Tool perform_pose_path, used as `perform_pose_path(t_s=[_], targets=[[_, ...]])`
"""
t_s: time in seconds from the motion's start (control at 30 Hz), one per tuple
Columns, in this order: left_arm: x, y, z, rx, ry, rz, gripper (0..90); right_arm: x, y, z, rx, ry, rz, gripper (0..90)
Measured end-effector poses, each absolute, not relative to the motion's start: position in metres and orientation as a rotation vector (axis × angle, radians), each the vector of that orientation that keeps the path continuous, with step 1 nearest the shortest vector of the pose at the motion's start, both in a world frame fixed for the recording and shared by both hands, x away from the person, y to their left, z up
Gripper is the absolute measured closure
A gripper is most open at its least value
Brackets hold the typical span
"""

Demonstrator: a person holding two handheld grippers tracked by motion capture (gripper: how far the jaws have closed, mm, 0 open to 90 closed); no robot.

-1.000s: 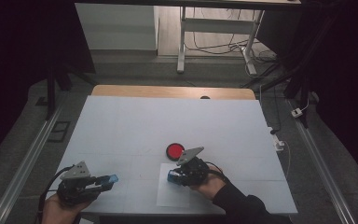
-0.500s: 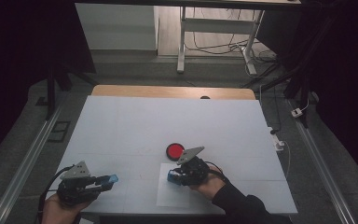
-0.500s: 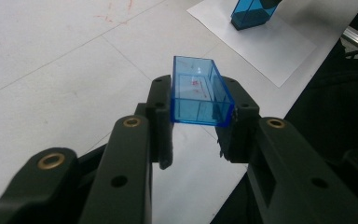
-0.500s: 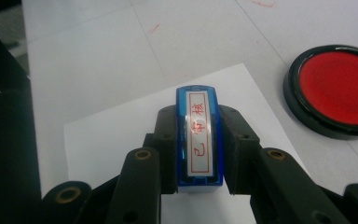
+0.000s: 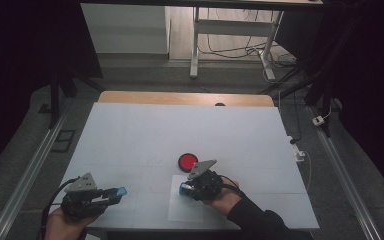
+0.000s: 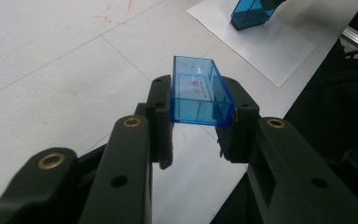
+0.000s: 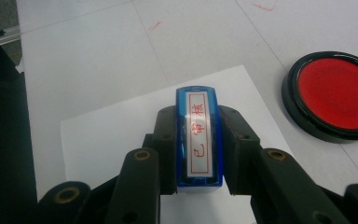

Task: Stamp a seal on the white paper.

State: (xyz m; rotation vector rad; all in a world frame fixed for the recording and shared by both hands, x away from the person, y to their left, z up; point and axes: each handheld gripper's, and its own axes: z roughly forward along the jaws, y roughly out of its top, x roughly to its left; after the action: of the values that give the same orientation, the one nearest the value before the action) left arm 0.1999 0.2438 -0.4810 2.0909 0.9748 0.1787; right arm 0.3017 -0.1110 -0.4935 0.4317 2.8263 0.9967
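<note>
Stamp [image 7: 199, 140] clamped in right claw [image 7: 198, 149] over paper [image 7: 116, 135], base hidden; red ink pad [image 7: 335, 93] near. Left claw [image 6: 198, 121] grips blue cap [image 6: 198, 95] above surface [image 6: 51, 70].

Counts: 2 grippers (1 per hand), 1 blue stamp [image 7: 199, 135], 1 clear blue cap [image 6: 200, 91], 1 red ink pad [image 5: 187, 161], 1 paper sheet [image 5: 190, 210] at lower ctr.

Red Chinese characters on a blue stamp.
The blue rectangular plastic stamp [image 7: 199, 135] bears a white label with three red framed characters, seemingly 已审核; nothing else is legible.
</note>
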Motion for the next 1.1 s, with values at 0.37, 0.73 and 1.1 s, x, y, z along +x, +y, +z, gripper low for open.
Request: perform_pose_path(t_s=[0.37,0.73,1.1], targets=[[0.2,0.244,-0.481,2.089,0.973,0.18,69.0,0.301,-0.111,-0.49,0.404,2.811,1.019,69.8],[0.2,0.245,-0.481,2.085,0.973,0.178,68.9,0.302,-0.115,-0.479,0.403,2.811,1.072,69.9],[0.199,0.245,-0.481,2.081,0.97,0.176,69.0,0.307,-0.122,-0.468,0.407,2.805,1.118,69.9]])
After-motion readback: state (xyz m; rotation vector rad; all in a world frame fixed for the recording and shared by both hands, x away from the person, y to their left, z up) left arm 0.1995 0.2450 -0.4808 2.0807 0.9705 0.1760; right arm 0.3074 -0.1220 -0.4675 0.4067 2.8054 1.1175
